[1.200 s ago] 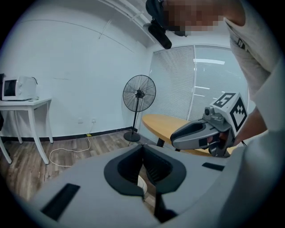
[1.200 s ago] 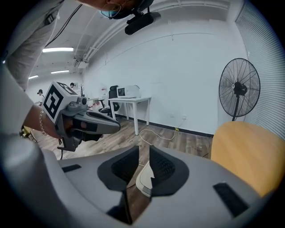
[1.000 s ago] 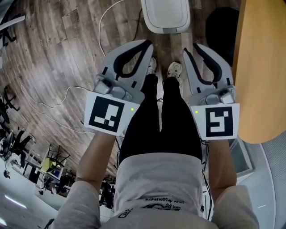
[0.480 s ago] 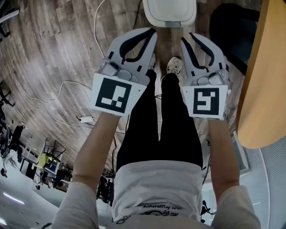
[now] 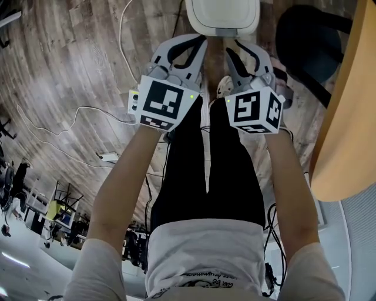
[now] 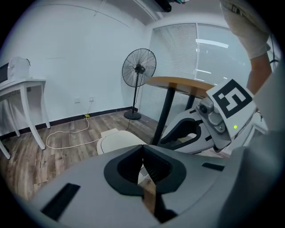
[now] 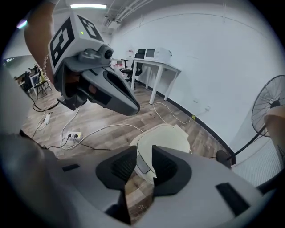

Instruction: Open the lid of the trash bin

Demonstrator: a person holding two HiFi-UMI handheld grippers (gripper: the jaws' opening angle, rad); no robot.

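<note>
Trash bin lid [image 5: 222, 14] closed; right gripper [image 5: 242, 53] just opening slightly, empty.

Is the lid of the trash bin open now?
No, the lid lies flat, shut on the trash bin, in the right gripper view.

open floor [image 5: 70, 64] beside bin [image 5: 222, 14], table [image 5: 348, 106] right

Right gripper [image 5: 242, 50] lower, empty fingers [image 7: 167, 167] wider.
</note>
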